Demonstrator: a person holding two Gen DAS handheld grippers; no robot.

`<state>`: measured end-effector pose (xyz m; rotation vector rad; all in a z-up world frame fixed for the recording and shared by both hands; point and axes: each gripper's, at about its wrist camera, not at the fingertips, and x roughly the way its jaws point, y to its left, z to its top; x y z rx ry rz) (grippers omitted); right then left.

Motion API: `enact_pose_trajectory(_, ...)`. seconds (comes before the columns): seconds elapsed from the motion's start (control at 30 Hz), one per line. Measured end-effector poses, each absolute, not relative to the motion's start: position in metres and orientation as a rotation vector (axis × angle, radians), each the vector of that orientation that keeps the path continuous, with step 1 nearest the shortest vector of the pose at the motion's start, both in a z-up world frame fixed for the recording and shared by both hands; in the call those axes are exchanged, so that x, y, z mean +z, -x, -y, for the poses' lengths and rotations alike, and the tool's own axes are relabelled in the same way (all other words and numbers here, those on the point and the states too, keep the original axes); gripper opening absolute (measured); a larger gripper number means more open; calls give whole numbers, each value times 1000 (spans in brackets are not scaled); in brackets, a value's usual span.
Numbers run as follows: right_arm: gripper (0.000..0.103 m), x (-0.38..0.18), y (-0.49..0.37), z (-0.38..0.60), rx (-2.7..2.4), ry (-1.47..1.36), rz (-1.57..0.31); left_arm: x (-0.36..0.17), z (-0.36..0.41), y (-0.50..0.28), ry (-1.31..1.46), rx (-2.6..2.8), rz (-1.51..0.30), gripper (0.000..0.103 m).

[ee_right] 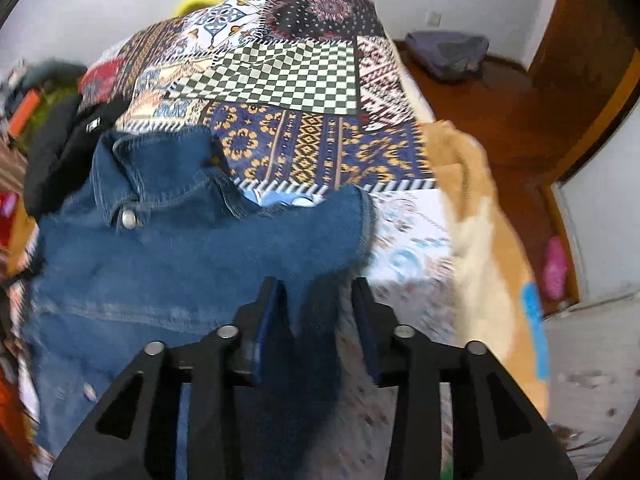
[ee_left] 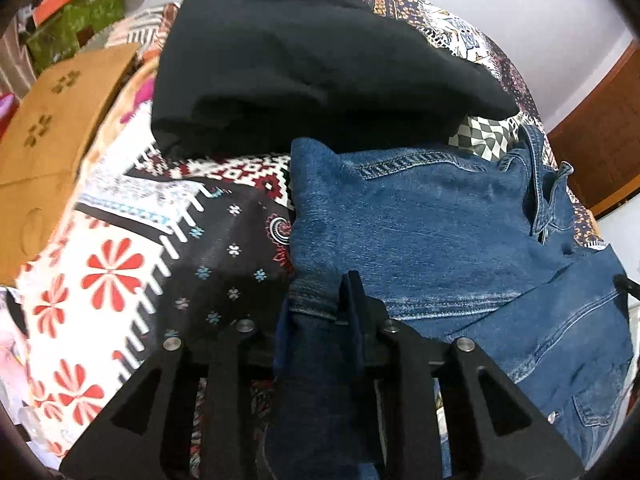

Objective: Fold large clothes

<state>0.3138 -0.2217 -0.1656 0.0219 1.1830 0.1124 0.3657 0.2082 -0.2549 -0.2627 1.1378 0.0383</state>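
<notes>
A blue denim jacket (ee_left: 432, 232) lies on the patterned bedspread (ee_left: 120, 272). My left gripper (ee_left: 344, 304) is shut on a folded edge of the jacket, near its left side. In the right wrist view the jacket (ee_right: 180, 260) lies with its collar and a metal button toward the far left. My right gripper (ee_right: 318, 292) has its jaws apart, with a flap of denim lying between the fingers. A black garment (ee_left: 304, 64) lies heaped beyond the jacket, and shows at the left edge of the right wrist view (ee_right: 56, 160).
A brown cardboard box (ee_left: 52, 136) sits at the bed's left. Green and orange boxes (ee_left: 72, 16) stand behind it. The patchwork bedspread (ee_right: 288, 80) stretches away. An orange-tan blanket (ee_right: 492, 248) hangs at the bed's right edge. A wooden floor with a dark bag (ee_right: 448, 56) lies beyond.
</notes>
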Motion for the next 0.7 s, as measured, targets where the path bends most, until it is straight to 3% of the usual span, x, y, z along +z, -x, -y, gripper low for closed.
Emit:
enact_pose_trajectory(0.1, 45, -145, -288, 221, 129, 22, -1130, -239, -201, -355, 176, 66, -1133, 26)
enact_pose_trajectory(0.27, 53, -120, -248, 221, 151, 17, -1057, -211, -201, -329, 109, 55, -1084, 39)
enact_pose_trajectory(0.43, 56, -108, -212, 221, 161, -11, -1011, -180, -199, -289, 81, 64, -1004, 68)
enact_pose_trajectory(0.5, 56, -107, -198, 218, 178, -13, -1006, -171, -201, -273, 76, 86, -977, 74)
enact_pose_trajectory(0.7, 56, -107, -166, 214, 213, -13, -1007, -159, -211, -231, 124, 121, -944, 78)
